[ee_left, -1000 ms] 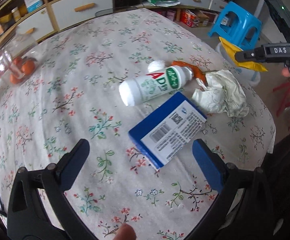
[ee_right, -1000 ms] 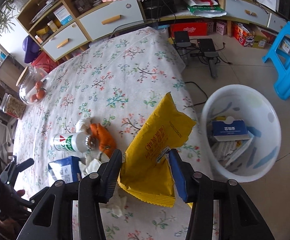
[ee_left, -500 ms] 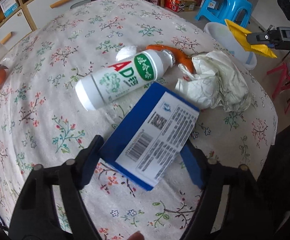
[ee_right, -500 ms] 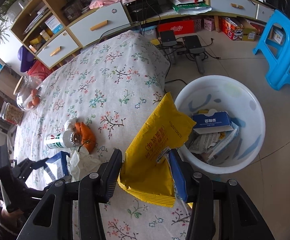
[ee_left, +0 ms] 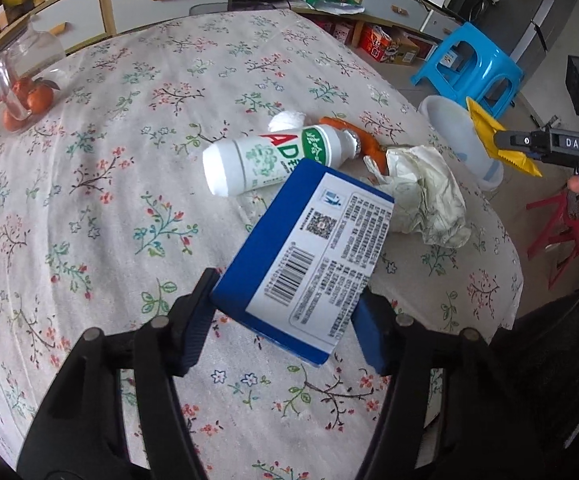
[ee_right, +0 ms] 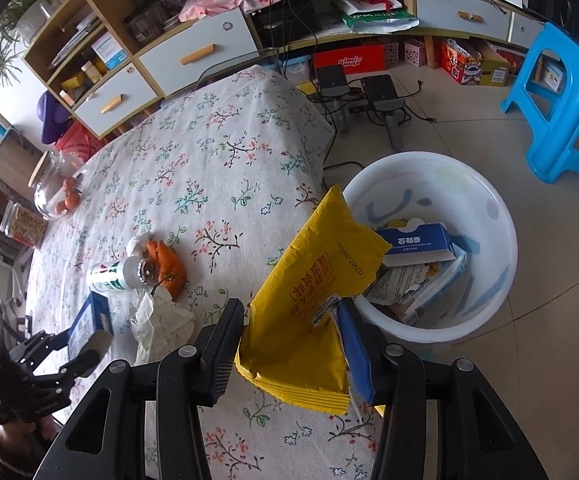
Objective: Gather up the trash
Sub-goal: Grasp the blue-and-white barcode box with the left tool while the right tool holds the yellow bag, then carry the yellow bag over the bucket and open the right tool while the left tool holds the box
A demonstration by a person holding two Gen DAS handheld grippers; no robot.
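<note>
Above the flowered worktop [ee_left: 89,208], the left tool [ee_left: 285,316] is gripping a blue carton [ee_left: 309,256], tilted and raised off the cloth. At the worktop edge, the right tool [ee_right: 291,344] is pinching a yellow wrapper [ee_right: 313,280] just beside the white bin [ee_right: 493,280]. Behind the carton, a white bottle [ee_left: 273,160], orange peel [ee_left: 365,144] and crumpled tissue [ee_left: 425,196] are lying close together.

Bin [ee_left: 455,132] (partly hidden behind table edge)
</note>
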